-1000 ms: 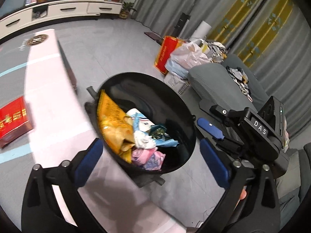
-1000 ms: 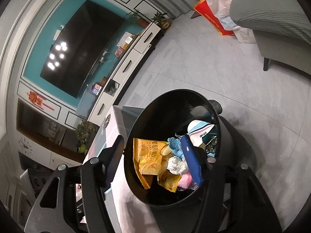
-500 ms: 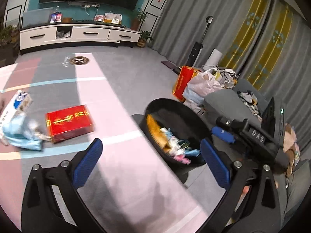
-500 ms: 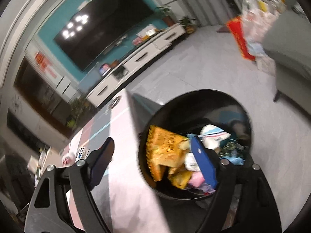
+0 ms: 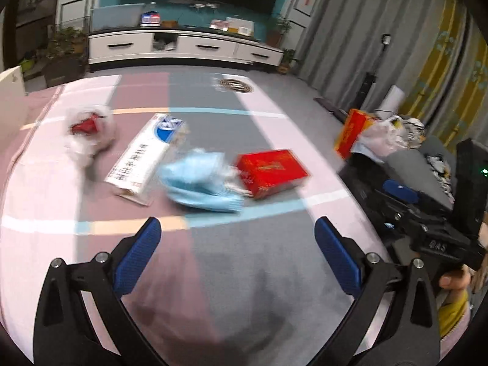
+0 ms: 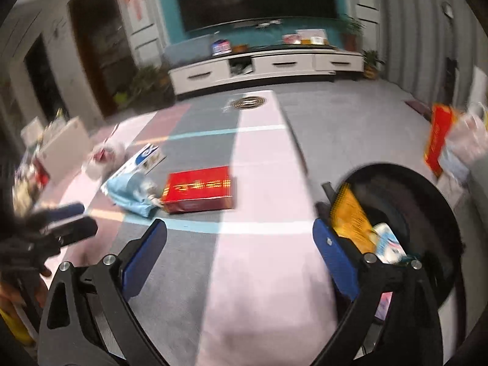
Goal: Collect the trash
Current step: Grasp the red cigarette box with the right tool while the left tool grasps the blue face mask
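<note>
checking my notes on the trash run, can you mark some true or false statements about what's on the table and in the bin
1. The red box lies on the table. True.
2. The black bin is empty. False: it holds a yellow wrapper and other trash.
3. The right gripper clamps the red box. False: its jaws are opening with nothing between them.
4. A light blue bag lies beside the red box. True.
5. The left gripper is open. True.
</note>
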`<action>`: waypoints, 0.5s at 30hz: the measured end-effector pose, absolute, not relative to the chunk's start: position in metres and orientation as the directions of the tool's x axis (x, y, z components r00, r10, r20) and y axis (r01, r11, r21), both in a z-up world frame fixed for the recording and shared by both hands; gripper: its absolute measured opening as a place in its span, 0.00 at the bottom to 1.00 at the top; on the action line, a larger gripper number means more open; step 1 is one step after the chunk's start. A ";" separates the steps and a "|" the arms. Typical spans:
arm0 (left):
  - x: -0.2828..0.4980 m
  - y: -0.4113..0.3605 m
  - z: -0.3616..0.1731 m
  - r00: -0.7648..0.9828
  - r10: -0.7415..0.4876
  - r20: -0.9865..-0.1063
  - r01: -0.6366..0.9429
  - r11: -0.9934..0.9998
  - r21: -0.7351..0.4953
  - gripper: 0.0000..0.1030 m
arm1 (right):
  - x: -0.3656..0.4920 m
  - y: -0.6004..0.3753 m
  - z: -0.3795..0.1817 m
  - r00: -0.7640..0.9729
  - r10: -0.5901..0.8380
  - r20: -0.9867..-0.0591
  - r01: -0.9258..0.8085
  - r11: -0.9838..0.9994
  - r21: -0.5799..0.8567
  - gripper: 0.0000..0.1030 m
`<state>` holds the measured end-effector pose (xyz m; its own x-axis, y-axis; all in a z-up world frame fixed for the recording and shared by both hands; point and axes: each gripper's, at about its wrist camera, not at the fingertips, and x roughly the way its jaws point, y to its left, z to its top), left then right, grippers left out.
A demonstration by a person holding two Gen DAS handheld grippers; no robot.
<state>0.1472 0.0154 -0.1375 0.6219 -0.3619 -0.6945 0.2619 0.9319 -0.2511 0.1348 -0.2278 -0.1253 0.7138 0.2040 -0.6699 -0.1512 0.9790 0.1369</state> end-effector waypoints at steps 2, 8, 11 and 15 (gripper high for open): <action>0.159 0.025 -0.139 0.627 -0.354 -0.694 0.248 0.935 -0.253 0.97 | 0.144 -0.213 -0.130 0.703 0.203 -0.682 -0.166 0.979 0.121 0.92; 0.180 0.036 -0.144 0.643 -0.324 -0.694 0.254 0.945 -0.206 0.97 | 0.181 -0.190 -0.139 0.664 0.207 -0.718 -0.157 0.978 0.137 0.92; 0.187 0.039 -0.147 0.650 -0.327 -0.686 0.266 0.943 -0.197 0.97 | 0.197 -0.174 -0.143 0.656 0.179 -0.733 -0.181 0.980 0.077 0.92; 0.194 0.036 -0.155 0.644 -0.302 -0.703 0.278 0.948 -0.152 0.97 | 0.214 -0.158 -0.156 0.621 0.172 -0.765 -0.218 0.975 0.043 0.92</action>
